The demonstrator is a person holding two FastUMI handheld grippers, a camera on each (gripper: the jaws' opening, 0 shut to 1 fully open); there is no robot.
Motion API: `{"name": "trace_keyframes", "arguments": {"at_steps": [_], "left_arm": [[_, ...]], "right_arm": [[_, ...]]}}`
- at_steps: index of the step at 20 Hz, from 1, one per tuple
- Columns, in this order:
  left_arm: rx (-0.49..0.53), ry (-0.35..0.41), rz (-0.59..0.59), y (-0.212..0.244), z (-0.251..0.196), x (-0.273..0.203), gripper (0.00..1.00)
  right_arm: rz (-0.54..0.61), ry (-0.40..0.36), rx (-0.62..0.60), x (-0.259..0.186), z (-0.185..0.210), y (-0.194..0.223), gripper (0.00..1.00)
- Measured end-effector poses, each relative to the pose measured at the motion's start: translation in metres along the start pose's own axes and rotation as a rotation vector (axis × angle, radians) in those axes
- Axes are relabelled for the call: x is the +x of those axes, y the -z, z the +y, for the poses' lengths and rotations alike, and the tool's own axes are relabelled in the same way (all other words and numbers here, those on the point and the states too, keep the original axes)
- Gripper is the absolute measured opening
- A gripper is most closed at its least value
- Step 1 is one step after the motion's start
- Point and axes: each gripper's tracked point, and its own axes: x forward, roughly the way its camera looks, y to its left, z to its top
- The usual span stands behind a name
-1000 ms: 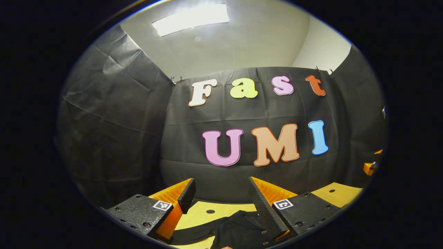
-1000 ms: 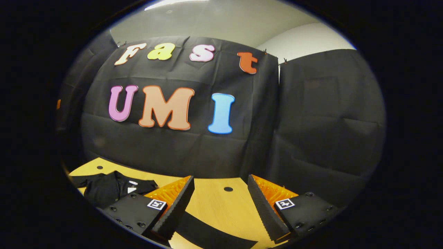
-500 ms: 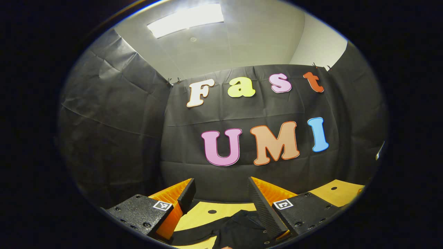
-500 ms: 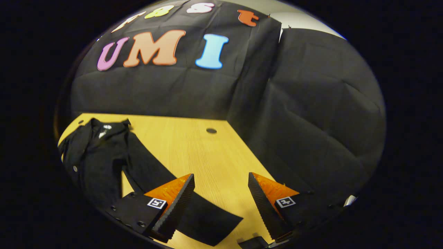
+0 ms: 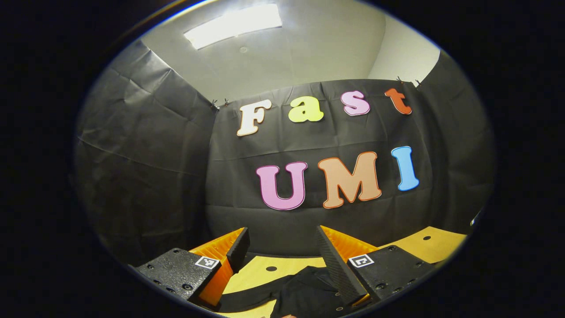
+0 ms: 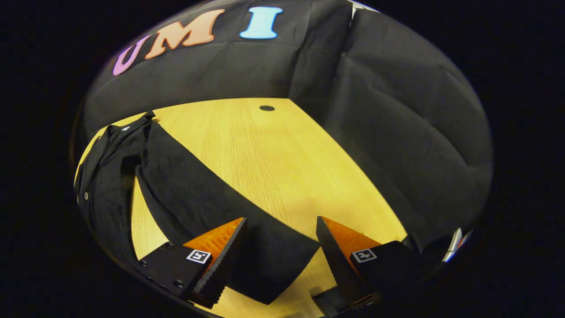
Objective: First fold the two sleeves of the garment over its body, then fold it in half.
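right gripper has its fingers spread wide, gripping nothing, above the cuff end of a black sleeve that runs from 6 o'clock up toward 10 on the wooden table. the garment body lies at 9 o'clock. left gripper, fingers apart and empty, points at the booth wall, dark garment fabric low at 6 o'clock.

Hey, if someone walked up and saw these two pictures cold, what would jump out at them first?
Probably the black garment spread on the yellow wooden table, with one long sleeve stretched out toward the open right gripper hanging just above its cuff. In the left gripper view, the open left gripper sits low over another dark part of the garment at the table's near edge.
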Motion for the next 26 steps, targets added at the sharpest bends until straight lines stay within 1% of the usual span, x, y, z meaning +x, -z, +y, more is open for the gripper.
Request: {"name": "trace_keyframes", "arguments": {"at_steps": [2,3,4,5,6,7,8,9,11,12,13,14,15,16,17,18,20,21,22,23,26], "left_arm": [[0.005,-0.004,-0.002,-0.001,0.0,-0.002,0.9],[0.005,-0.006,-0.002,-0.001,0.0,-0.002,0.9],[0.004,-0.008,-0.002,-0.002,-0.001,-0.003,0.9],[0.002,-0.008,0.0,-0.002,-0.002,-0.003,0.93],[0.0,-0.008,0.004,0.0,-0.004,-0.003,0.93],[-0.003,-0.008,0.007,0.0,-0.004,-0.004,0.9],[-0.007,-0.008,0.008,0.001,-0.005,-0.004,0.9],[-0.011,-0.006,0.008,0.0,-0.007,-0.005,0.9],[-0.012,-0.007,0.007,-0.001,-0.008,-0.004,0.9],[-0.011,-0.01,0.006,-0.001,-0.006,-0.006,0.9],[-0.012,-0.012,0.004,-0.001,-0.005,-0.007,0.92],[-0.014,-0.016,0.003,-0.001,-0.005,-0.008,0.9],[-0.013,-0.019,0.003,-0.002,-0.003,-0.009,0.9],[-0.012,-0.025,0.003,-0.001,0.0,-0.01,0.9],[-0.011,-0.033,0.0,-0.002,0.003,-0.01,0.9],[-0.009,-0.041,-0.003,-0.003,0.008,-0.01,0.9],[0.002,-0.057,-0.008,-0.002,0.016,-0.012,0.9],[0.004,-0.063,-0.011,-0.003,0.02,-0.012,0.93],[0.003,-0.069,-0.014,-0.004,0.023,-0.013,0.9],[0.0,-0.071,-0.013,-0.003,0.025,-0.013,0.92],[-0.018,-0.081,-0.008,0.002,0.034,-0.016,0.93]], "right_arm": [[0.046,-0.006,0.028,0.01,0.002,0.014,1.0],[0.084,-0.023,0.03,0.009,0.003,0.021,1.0],[0.067,-0.028,0.063,0.01,0.004,0.018,1.0],[0.075,-0.035,0.093,0.01,0.005,0.019,1.0],[0.092,-0.052,0.116,0.009,0.004,0.024,0.98],[0.095,-0.065,0.137,0.008,0.005,0.024,0.98],[0.083,-0.074,0.146,0.011,0.007,0.024,0.98],[0.084,-0.087,0.126,0.011,0.01,0.022,0.95],[0.074,-0.121,0.072,0.007,0.027,0.015,0.81],[0.058,-0.132,0.051,0.007,0.034,0.017,0.58],[0.043,-0.115,0.025,0.009,0.037,0.017,0.34],[0.025,-0.091,-0.013,0.007,0.034,0.019,0.11],[0.026,-0.072,-0.049,0.009,0.033,0.021,0.1],[0.03,-0.062,-0.083,0.006,0.034,0.021,0.03],[0.039,-0.067,-0.098,0.005,0.035,0.021,0.04],[0.045,-0.094,-0.083,0.002,0.042,0.018,0.03],[0.03,-0.157,-0.01,-0.007,0.061,0.005,0.03],[0.013,-0.192,0.016,-0.016,0.069,-0.005,0.03],[-0.027,-0.219,0.035,-0.023,0.077,-0.02,0.03],[-0.05,-0.246,0.037,-0.032,0.085,-0.034,0.02],[-0.125,-0.329,0.029,-0.062,0.114,-0.077,0.03]]}}
